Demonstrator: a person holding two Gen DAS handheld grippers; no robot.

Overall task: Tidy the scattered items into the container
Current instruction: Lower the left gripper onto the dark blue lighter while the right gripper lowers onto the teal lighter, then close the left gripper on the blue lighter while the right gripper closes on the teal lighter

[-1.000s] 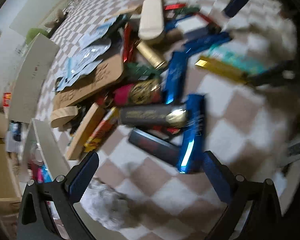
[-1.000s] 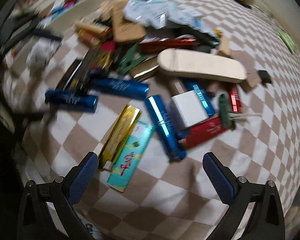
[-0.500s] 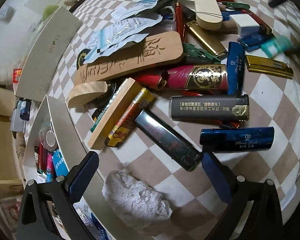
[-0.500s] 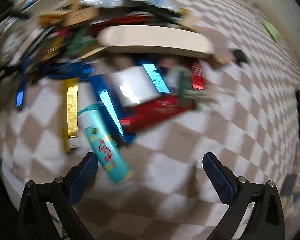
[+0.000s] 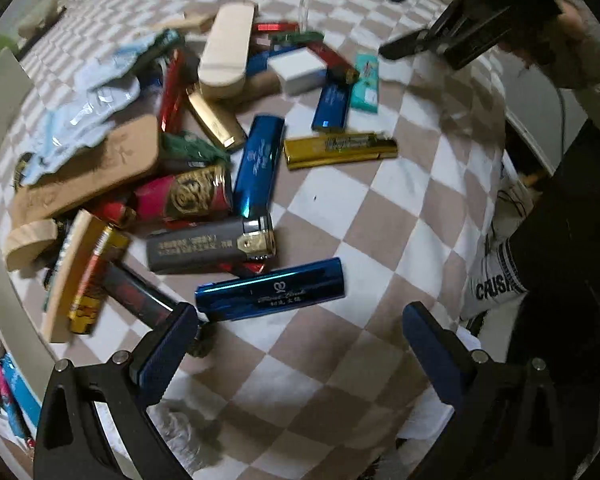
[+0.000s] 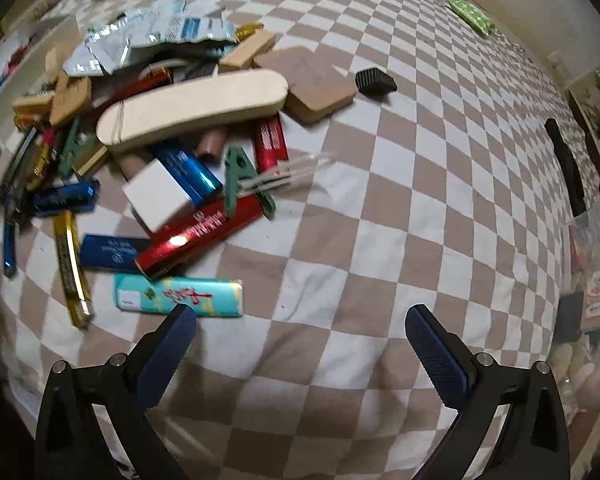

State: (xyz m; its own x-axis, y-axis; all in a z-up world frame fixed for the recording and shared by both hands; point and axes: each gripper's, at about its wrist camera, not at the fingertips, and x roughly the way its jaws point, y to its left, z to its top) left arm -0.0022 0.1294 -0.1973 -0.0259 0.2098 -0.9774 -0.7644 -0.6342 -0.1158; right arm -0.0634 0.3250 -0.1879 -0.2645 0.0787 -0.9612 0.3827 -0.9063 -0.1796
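Our blue lighter (image 5: 270, 290) lies on the checked cloth (image 5: 380, 216) at the near edge of the pile, now between the wide-open, empty fingers of the left hand-held gripper (image 5: 300, 334), which has swung over it; we judge a grasp is next. The right hand-held gripper (image 6: 300, 334), also open and empty, has drifted past the teal lighter (image 6: 180, 296). The container (image 5: 4, 304) waits at left.

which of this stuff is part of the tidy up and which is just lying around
Part of the job:
blue lighter
gold lighter
teal lighter
red lighter
white box
long wooden piece

Just lying about:
checkered cloth
crumpled tissue
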